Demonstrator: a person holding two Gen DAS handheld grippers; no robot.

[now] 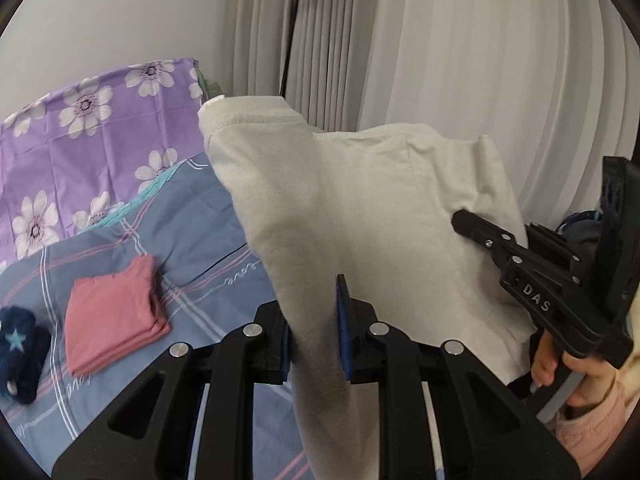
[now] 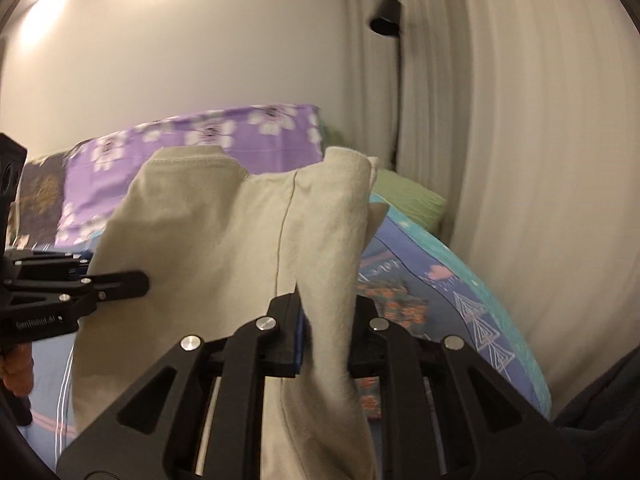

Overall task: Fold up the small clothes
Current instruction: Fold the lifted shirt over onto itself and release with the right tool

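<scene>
Left gripper (image 1: 314, 330) and right gripper (image 2: 324, 330) jaws each pinch the cream cotton garment (image 1: 360, 208), held above the blue plaid bed (image 1: 192, 216).

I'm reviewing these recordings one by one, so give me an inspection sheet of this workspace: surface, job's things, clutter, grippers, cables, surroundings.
Surface: bed with blue plaid cover; purple flowered pillow at its head.
Job's things: cream garment held up above the bed, hanging between both grippers; folded pink garment lying flat on the cover.
Clutter: dark blue item with a star beside the pink one; green pillow near the curtain.
Grippers: left gripper shut on the cream garment; right gripper shut on it too.
Cables: nothing seen.
Surroundings: pale curtain, white wall, black floor lamp.
</scene>
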